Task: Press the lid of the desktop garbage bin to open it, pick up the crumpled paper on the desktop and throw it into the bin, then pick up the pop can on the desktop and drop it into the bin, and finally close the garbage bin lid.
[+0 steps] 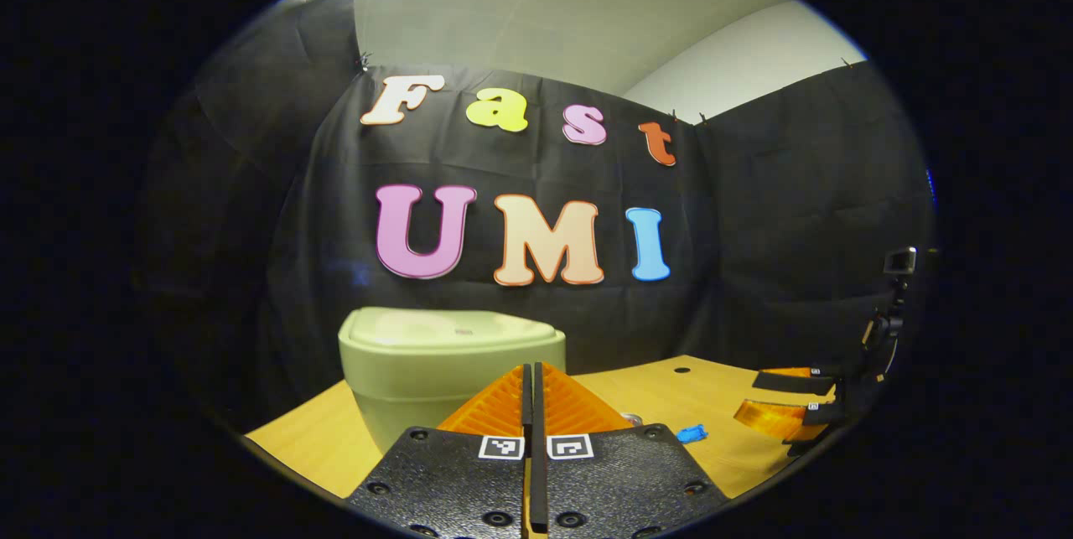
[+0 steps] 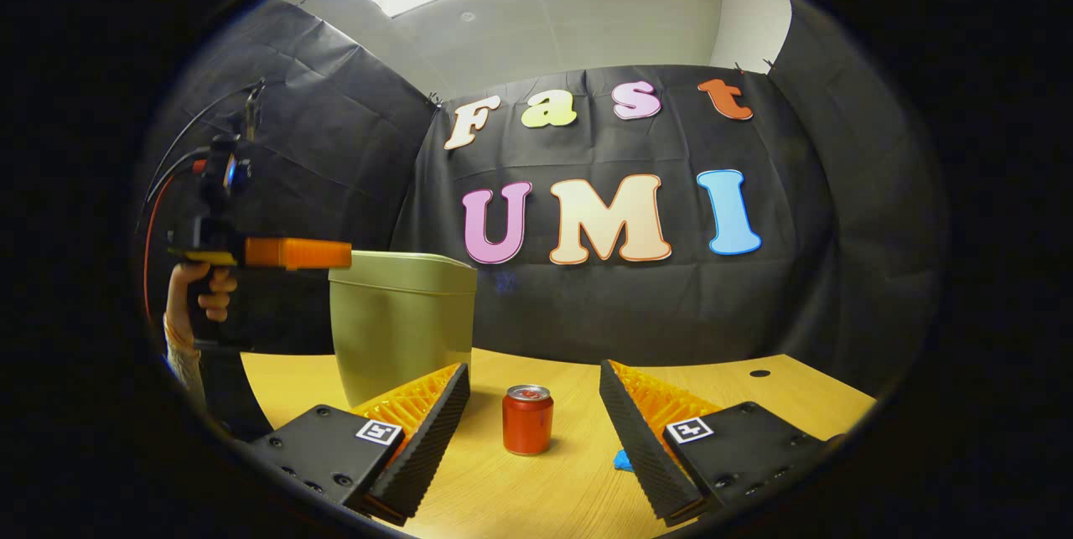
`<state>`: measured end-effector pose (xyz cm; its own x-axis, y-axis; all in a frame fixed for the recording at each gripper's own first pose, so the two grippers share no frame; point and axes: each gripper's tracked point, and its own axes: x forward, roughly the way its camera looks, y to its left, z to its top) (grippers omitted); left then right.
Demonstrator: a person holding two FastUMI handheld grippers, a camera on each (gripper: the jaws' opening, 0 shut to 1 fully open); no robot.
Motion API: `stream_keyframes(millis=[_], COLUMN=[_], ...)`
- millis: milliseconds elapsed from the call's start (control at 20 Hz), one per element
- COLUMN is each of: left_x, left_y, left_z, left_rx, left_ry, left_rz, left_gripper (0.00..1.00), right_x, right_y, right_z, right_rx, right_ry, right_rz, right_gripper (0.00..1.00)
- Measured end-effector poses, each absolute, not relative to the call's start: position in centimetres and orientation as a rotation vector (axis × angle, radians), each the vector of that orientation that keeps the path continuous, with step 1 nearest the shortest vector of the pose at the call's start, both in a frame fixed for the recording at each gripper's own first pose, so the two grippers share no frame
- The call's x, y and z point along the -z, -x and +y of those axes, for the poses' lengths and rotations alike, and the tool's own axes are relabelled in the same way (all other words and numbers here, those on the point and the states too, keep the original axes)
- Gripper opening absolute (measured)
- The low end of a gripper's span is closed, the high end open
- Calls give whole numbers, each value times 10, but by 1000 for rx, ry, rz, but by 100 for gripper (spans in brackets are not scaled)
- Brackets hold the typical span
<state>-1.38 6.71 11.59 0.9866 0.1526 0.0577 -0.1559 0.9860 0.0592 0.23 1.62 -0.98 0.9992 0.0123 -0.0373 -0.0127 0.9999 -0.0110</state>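
The pale green bin point(image 1: 436, 375) stands on the wooden desk with its lid point(image 1: 457, 329) down. My left gripper point(image 1: 532, 370) is shut with nothing in it, its tips just before the bin at about lid height. In the right gripper view, the left gripper point(image 2: 335, 254) is held by a hand point(image 2: 201, 292) beside the lid's point(image 2: 406, 264) edge. My right gripper point(image 2: 533, 367) stands open, and the red pop can point(image 2: 527, 420) stands upright on the desk ahead, between its fingers but apart from them. A small blue crumpled scrap point(image 2: 623, 461) lies beside the can, partly hidden by a finger.
The desk point(image 2: 754, 396) has a small round hole point(image 2: 759, 373) at the back right. Black cloth walls close in behind and beside the desk. In the left gripper view, the right gripper point(image 1: 759, 396) hovers open at the far right, with the blue scrap point(image 1: 692, 434) nearby.
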Motion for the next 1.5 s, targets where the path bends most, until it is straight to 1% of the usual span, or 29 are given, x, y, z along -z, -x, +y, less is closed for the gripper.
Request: stream_keyframes(millis=[100, 250, 450, 800, 950, 1500], left_x=[-134, -142, -127, -114, -104, -96], left_y=[3, -12, -25, -34, -36, -37], left_z=[78, 99, 109, 126, 127, 129], left_rx=[-179, -219, -233, -273, -264, -272], left_ry=[-84, -107, -77, -71, -59, -87], left_rz=[-61, -37, 23, 68, 94, 127], left_gripper=[0, 0, 0, 0, 0, 0], right_x=[7, 3, 4, 4, 4, 4], right_y=[-2, 0, 2, 2, 2, 4], right_z=[17, 20, 20, 18, 16, 7], right_rx=[-15, -18, -13, -9, -8, 9], right_ry=[17, 27, 39, 28, 36, 43], right_rz=[31, 20, 24, 34, 34, 45], right_gripper=[98, 98, 98, 98, 98, 98])
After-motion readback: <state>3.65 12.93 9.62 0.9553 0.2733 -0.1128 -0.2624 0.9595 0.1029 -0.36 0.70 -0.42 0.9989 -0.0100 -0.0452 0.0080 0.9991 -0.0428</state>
